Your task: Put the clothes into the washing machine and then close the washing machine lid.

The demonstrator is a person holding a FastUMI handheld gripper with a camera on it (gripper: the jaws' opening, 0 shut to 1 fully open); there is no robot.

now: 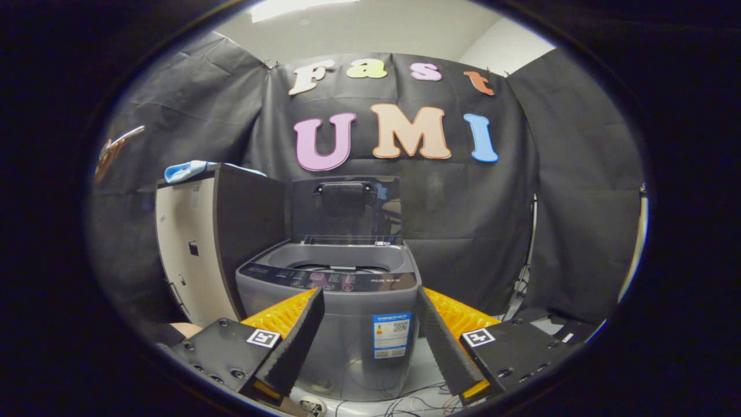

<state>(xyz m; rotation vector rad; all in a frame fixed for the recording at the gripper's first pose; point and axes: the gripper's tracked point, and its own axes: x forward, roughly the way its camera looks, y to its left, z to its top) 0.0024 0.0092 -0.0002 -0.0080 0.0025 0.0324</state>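
Observation:
A small grey top-loading washing machine stands just ahead of my fingers, its lid raised upright at the back so the drum opening shows. Light blue clothes lie on top of a cabinet to the left of the machine. My gripper is open, its two fingers spread to either side of the machine's front panel with nothing between them.
The tall cabinet with a dark side panel stands close against the machine's left. Loose cables trail on the floor below the machine. A light stand rises at the right of the machine.

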